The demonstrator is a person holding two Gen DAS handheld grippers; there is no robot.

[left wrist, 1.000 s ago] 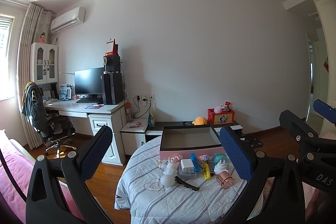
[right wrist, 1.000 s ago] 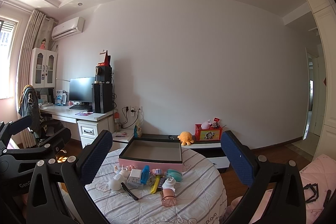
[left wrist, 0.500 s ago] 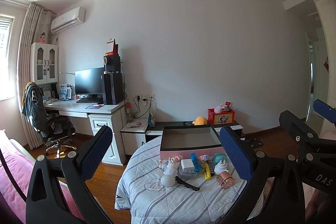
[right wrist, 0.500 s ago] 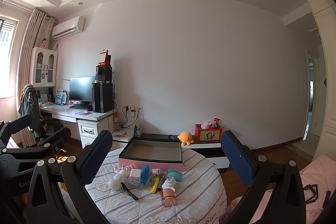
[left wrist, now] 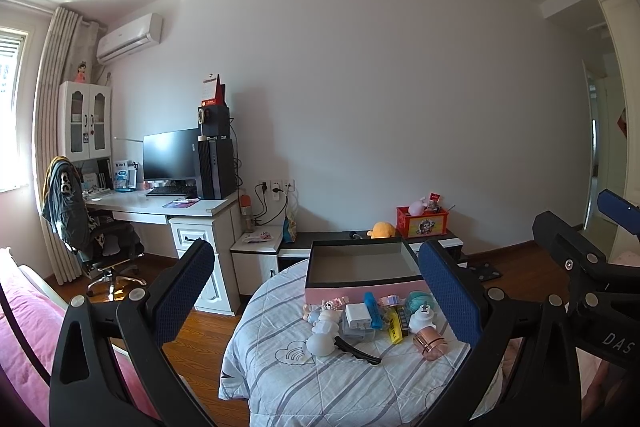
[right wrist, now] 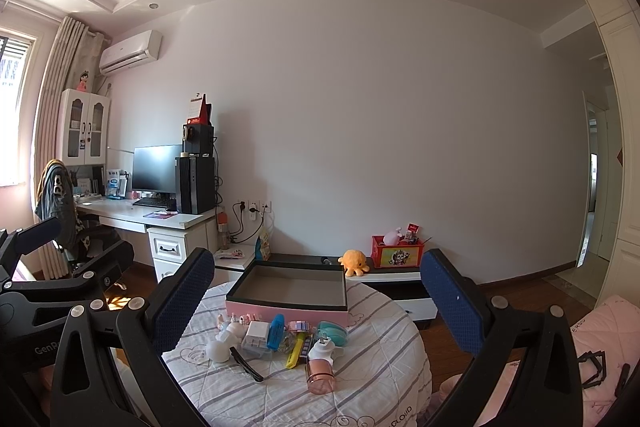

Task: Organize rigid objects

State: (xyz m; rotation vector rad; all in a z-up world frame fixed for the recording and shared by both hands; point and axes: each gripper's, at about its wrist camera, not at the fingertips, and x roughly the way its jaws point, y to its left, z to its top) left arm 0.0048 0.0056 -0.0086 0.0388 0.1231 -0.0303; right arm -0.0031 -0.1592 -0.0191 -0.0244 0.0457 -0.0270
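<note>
Left gripper [left wrist: 316, 291] jaws spread wide, holding nothing. Right gripper [right wrist: 316, 301] jaws likewise wide, empty. Pink box [right wrist: 290, 293], open-topped, on round worktop [right wrist: 376, 367] between and beyond both jaws; clutter of small items [right wrist: 280, 341] just before box.

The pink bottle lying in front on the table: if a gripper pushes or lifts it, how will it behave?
The pink bottle lies on its side on the quilted cover, so a push may roll it, though the soft cloth should slow it. It looks like stiff, glossy plastic, so the pads could slip. It seems small and probably light.
</note>
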